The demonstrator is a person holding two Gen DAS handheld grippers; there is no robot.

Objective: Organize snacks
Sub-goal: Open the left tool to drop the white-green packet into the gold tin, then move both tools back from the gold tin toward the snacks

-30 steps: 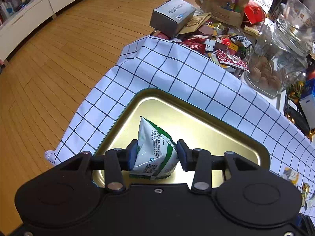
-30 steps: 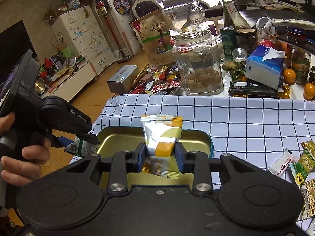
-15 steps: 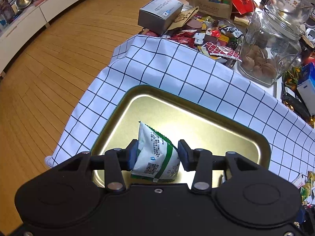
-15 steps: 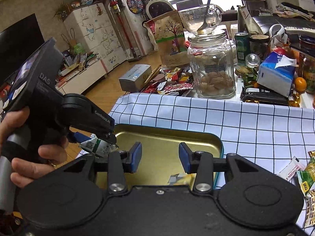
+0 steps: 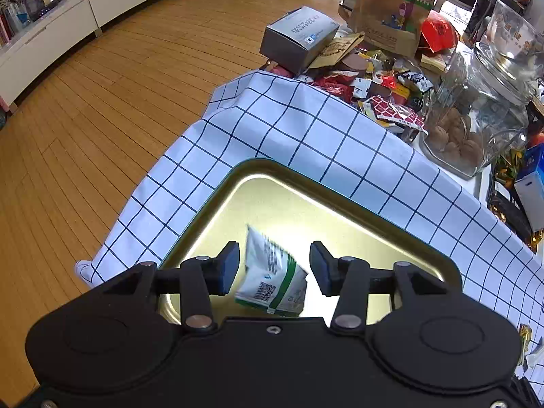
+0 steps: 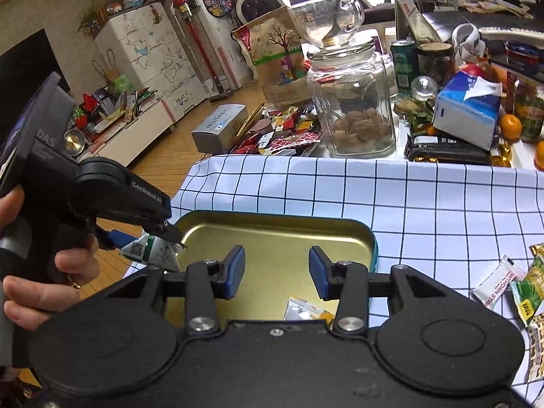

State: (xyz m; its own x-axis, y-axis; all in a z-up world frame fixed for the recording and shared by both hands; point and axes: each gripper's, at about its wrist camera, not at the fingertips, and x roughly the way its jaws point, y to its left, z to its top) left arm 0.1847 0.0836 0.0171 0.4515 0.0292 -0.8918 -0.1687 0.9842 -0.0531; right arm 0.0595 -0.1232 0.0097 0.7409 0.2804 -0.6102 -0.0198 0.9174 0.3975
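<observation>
The right gripper (image 6: 276,268) hangs over the near part of a gold tin tray (image 6: 272,227), its blue-padded fingers (image 6: 236,268) spread apart with nothing between them. Just below them a yellow-and-white snack packet (image 6: 307,309) lies in the tray. To the left, a hand (image 6: 44,282) grips the left gripper (image 6: 159,234), whose tips sit at the tray's left rim beside a green-and-white snack packet (image 6: 149,251); whether they pinch it cannot be told. Far ahead stands a glass jar (image 6: 350,102). More loose packets (image 6: 510,285) lie to the right on the checked cloth (image 6: 425,197).
</observation>
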